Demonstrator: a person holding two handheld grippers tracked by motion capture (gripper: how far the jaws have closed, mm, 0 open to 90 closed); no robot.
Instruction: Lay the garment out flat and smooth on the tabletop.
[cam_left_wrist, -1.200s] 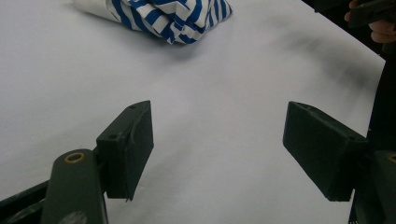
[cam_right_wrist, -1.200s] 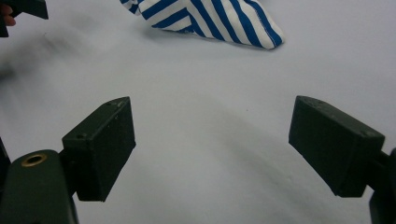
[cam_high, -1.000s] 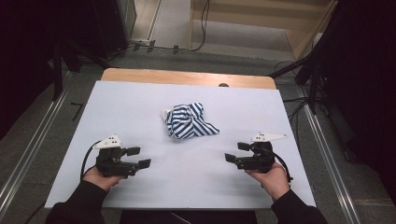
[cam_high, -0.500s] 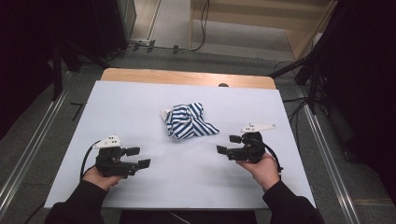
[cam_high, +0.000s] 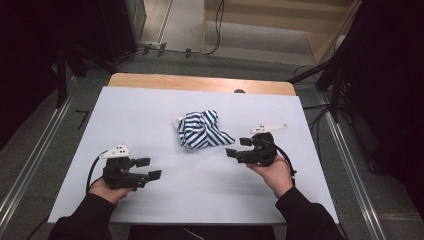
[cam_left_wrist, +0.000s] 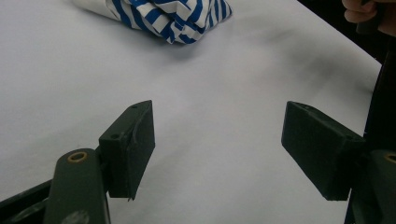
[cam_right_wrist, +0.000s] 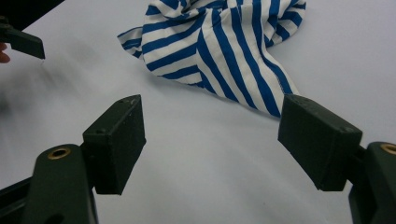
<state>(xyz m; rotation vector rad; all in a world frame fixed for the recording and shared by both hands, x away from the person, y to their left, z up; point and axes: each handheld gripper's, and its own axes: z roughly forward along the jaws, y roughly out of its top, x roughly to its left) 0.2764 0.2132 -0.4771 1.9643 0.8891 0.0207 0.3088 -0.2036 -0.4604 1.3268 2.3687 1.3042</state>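
Blue-and-white striped cloth (cam_high: 202, 130), crumpled, middle of the white table (cam_high: 150, 110); both grippers off it.

Cloth sits in a loose heap, slightly toward the far half of the table, one pointed corner trailing out toward the right gripper (cam_high: 238, 148). Right gripper is held just beside that corner, a little above the surface, jaws spread wide with nothing between them; in the right gripper view the cloth (cam_right_wrist: 229, 42) lies close ahead of the two black jaws, not touching. Left gripper (cam_high: 149, 169) rests low on the near left part of the table, well apart from the cloth, jaws likewise wide and empty; in the left gripper view the cloth (cam_left_wrist: 159, 16) lies far ahead at the top edge. Wooden strip (cam_high: 200, 82) borders the table's far side.
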